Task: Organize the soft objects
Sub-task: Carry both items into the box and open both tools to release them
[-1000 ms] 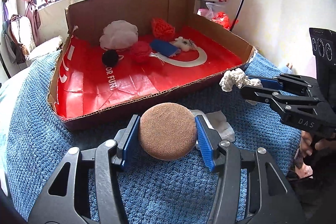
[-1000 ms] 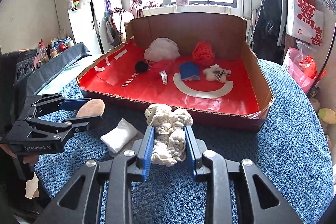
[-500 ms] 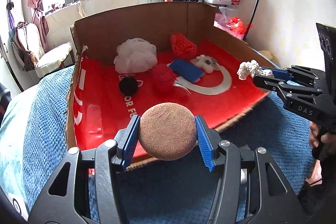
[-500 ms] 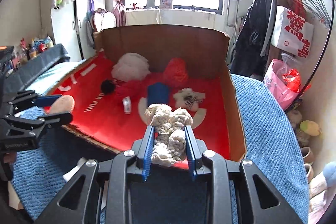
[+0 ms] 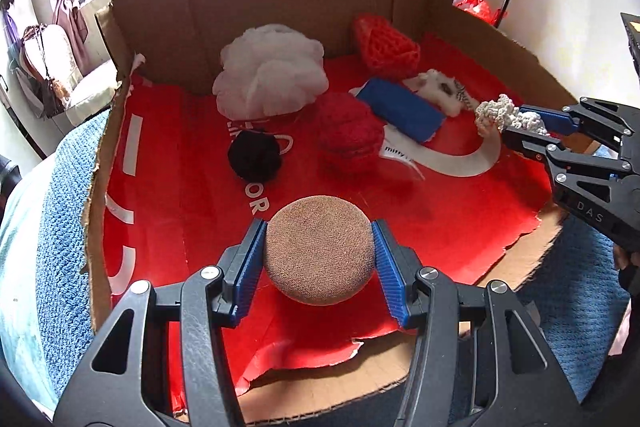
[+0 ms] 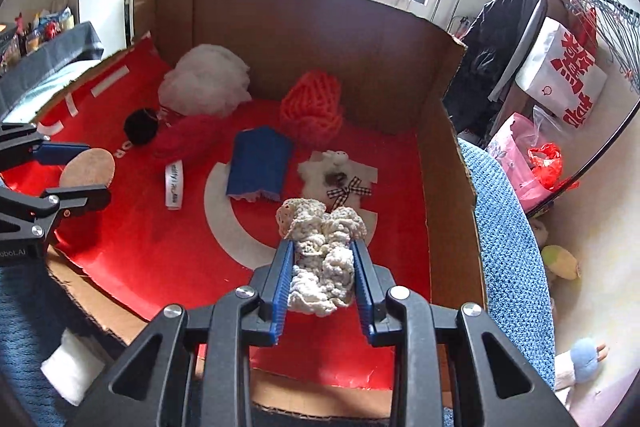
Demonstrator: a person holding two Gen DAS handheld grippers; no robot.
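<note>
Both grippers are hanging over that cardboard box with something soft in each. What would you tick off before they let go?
1. Left gripper grips the brown round sponge: ok.
2. Right gripper grips the cream knitted piece: ok.
3. Both loads over the box's red liner: ok.
4. Bare liner under the sponge: ok.
5. Bare liner under the knitted piece, near the white plush with checked bow: ok, but close.
6. Height above the liner: cannot tell.

Cream knit bundle (image 6: 324, 267) in right claw (image 6: 322, 279)
</note>
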